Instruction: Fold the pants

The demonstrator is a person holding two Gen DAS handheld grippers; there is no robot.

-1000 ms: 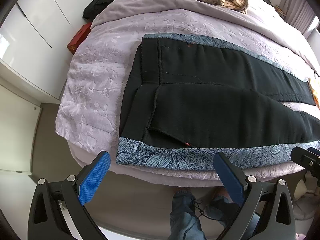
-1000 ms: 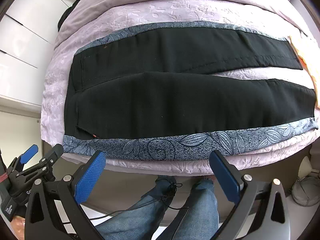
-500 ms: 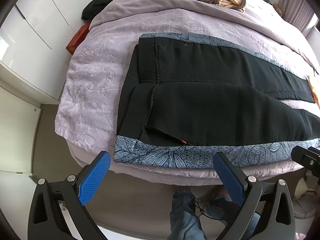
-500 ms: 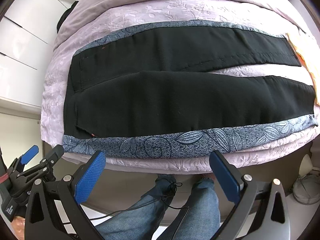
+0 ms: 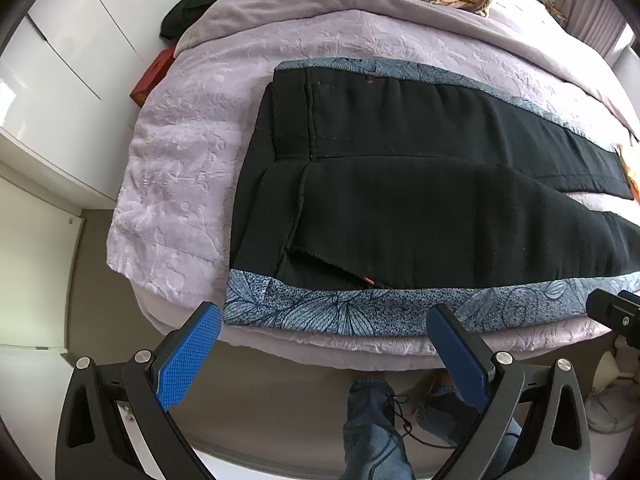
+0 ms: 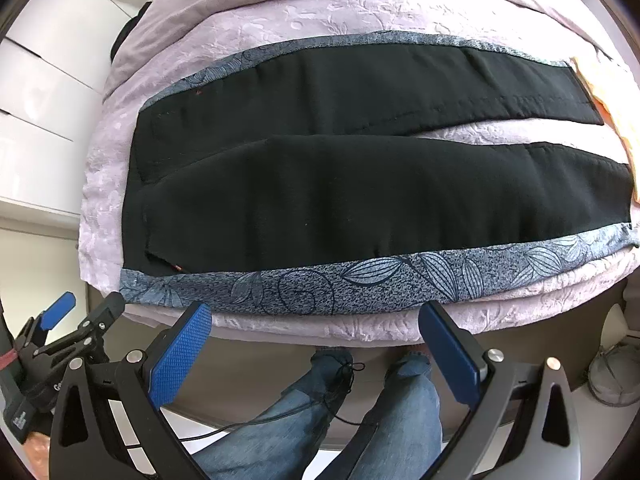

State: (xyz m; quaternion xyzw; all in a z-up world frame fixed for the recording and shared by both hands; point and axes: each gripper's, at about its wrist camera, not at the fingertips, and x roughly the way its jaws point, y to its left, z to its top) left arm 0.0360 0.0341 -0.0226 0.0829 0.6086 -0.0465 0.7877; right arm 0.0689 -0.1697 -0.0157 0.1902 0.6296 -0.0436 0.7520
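Left wrist view: above bed (image 5: 188,152) near edge, looking forward-down past own fingers (image 5: 188,354), closest to pants (image 5: 420,216) waist end, legs trailing right. Right wrist view: same edge, farther along, faces pants (image 6: 360,200) mid-length. Shared: whole pants, patterned hem strip, person's jeans (image 6: 304,428) below.

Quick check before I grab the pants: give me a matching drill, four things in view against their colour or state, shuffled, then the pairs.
Things:
1. pants
2. left claw
3. bedspread
4. box beside the bed

Colour or state:
A. lilac, embossed
B. red, on the floor
C. black, with patterned grey side bands, spread flat, legs apart
D. open, holding nothing, near the bed edge

Pairs: 1-C, 2-D, 3-A, 4-B
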